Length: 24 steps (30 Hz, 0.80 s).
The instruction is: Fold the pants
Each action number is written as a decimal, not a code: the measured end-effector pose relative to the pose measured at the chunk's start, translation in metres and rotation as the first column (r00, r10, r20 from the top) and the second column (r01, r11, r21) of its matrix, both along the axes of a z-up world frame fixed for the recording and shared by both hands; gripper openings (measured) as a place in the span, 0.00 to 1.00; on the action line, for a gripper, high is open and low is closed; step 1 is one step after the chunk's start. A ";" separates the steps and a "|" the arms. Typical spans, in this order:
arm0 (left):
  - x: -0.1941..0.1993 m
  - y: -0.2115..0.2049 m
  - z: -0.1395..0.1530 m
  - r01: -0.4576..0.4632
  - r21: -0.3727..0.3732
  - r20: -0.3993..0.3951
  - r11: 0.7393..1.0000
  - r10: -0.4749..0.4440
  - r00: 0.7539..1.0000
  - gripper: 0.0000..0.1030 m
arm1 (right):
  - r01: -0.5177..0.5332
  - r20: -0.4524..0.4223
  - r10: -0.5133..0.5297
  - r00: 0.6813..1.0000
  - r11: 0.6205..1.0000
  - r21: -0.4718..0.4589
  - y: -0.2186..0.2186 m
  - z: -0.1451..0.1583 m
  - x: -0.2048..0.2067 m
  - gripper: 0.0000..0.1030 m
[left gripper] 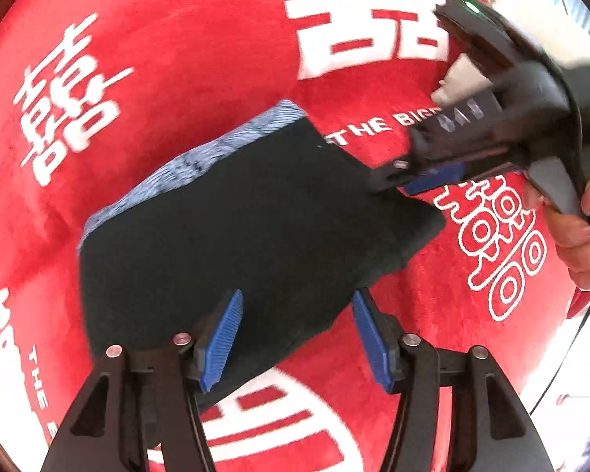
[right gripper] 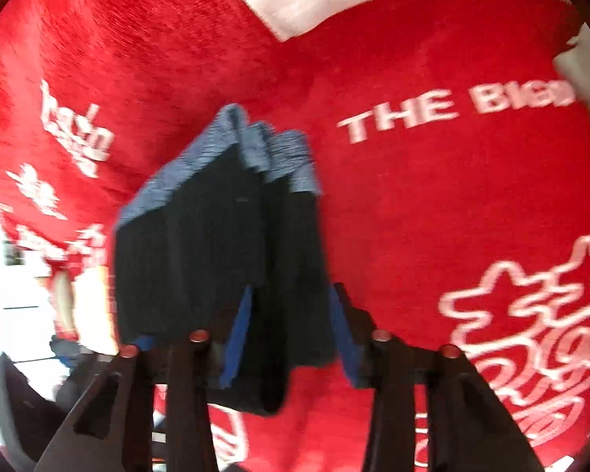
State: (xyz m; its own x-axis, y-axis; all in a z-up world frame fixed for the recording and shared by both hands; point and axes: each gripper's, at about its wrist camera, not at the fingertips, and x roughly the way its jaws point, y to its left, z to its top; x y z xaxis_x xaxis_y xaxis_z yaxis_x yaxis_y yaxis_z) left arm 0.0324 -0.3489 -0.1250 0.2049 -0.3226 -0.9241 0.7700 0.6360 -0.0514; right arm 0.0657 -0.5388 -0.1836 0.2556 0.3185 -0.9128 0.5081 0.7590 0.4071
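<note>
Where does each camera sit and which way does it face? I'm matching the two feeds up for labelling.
Left wrist: sits on the left claw, looking forward and down over its open blue fingers at the folded dark pants on the red blanket; the right claw and the person's hand show at right.
Right wrist: sits on the right claw, facing the pants from close up; its fingers straddle the fabric, and the picture is blurred.
Shared: the pants with their blue waistband and the red blanket with white lettering.

Black grippers (left gripper: 297, 334), ribbed blue pads (left gripper: 224, 338), silver screws.
</note>
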 end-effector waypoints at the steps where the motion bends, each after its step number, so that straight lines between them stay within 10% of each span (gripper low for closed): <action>1: 0.007 0.008 0.004 -0.030 0.001 0.008 1.000 0.030 1.000 0.58 | 0.004 -0.006 -0.004 1.000 1.000 -0.026 0.001 0.004 0.001 0.44; 14: 0.108 0.077 -0.022 -0.345 0.075 0.015 0.935 0.345 0.938 0.58 | -0.102 0.056 0.112 0.992 0.983 -0.155 0.044 0.037 0.030 0.29; 24: 0.098 0.080 -0.044 -0.362 0.107 -0.045 0.926 0.368 0.929 0.80 | -0.251 -0.050 0.247 0.968 0.929 -0.270 0.081 0.008 0.024 0.29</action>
